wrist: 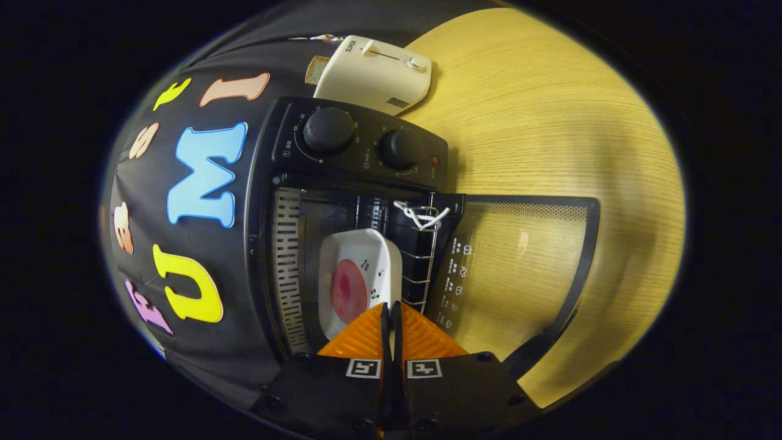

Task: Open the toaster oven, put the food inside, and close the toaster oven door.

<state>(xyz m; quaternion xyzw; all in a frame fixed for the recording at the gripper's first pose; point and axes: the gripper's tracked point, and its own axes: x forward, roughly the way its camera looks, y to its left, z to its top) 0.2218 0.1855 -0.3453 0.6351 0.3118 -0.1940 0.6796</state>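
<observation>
Toaster oven (342, 201) stands on the wooden counter (550, 122), backed against the black cloth wall. The view is rolled sideways, so its control panel with two dark knobs (328, 129) sits toward the far side. Door (519, 269) is swung fully open, lying flat out over the counter, wood grain visible through its glass. Inside the cavity a white dish (366, 256) rests on the wire rack (421, 263); a round pink slice of food (348, 291) lies in the dish. A white cord loop (418, 215) is tied to the rack's front edge.

Gripper (391, 318): the fingers are pressed together with no visible gap, holding nothing. Their tips sit just short of the dish's near rim, at the oven mouth.

Beyond the oven, a cream pop-up toaster (376, 73) stands on the counter beside the wall, a slice of bread (316, 69) next to it.
</observation>
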